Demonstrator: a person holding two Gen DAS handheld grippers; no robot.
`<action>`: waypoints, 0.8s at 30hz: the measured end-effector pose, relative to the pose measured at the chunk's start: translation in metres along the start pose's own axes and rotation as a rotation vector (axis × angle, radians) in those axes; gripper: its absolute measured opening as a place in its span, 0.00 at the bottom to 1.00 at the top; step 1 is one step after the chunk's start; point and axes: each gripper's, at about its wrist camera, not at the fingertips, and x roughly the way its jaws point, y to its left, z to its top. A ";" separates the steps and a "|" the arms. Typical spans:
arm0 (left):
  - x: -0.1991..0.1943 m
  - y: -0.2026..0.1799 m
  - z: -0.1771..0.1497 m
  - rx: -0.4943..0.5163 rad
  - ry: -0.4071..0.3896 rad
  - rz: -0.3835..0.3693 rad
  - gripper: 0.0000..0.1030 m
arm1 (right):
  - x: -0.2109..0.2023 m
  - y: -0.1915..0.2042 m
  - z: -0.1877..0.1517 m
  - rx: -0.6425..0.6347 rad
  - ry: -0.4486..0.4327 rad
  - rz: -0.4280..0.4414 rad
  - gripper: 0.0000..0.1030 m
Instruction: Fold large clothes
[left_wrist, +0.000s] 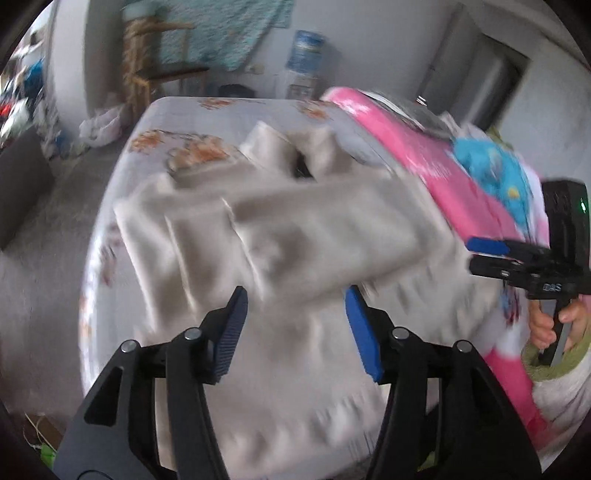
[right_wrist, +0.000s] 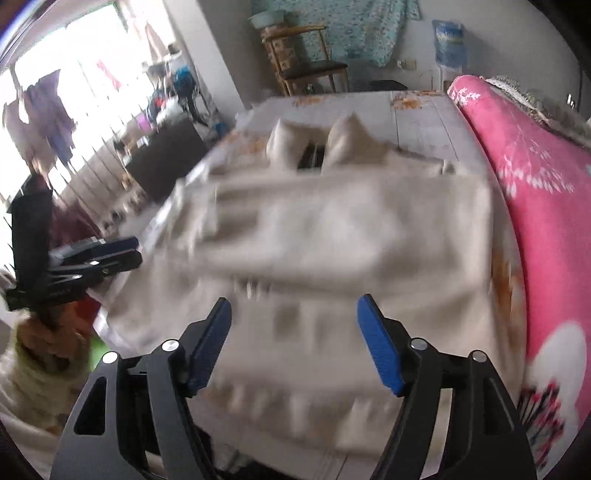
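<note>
Jaws of my left gripper (left_wrist: 295, 328) stand well apart, nothing between the blue pads. Same on my right gripper (right_wrist: 295, 339): wide, empty. Both hang above the near part of the cream-beige knitted garment (left_wrist: 266, 236), pointing down and forward at it, not touching as far as I can tell through the blur.

Step, by my read: a fold has been laid and let go; a thick folded band lies crosswise just ahead of both sets of fingertips, with the collar end farther off. Next move probably needs a fresh grip on an edge or corners for another fold, or smoothing; can't tell which edge from here.

The garment rests on the white bed sheet with orange flower print (left_wrist: 229, 110). To the right of it, a pink blanket with white and blue patterns (right_wrist: 539, 206), touching its right side. A person's hand (left_wrist: 554, 325) holds the right tool's handle.
</note>
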 end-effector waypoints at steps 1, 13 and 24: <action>0.005 0.011 0.020 -0.041 0.008 -0.016 0.58 | 0.003 -0.004 0.017 0.014 0.001 0.013 0.70; 0.150 0.030 0.195 -0.036 -0.013 0.131 0.61 | 0.162 -0.081 0.210 0.158 0.076 -0.107 0.73; 0.217 0.022 0.205 0.016 0.080 0.130 0.16 | 0.221 -0.085 0.215 0.101 0.146 -0.097 0.21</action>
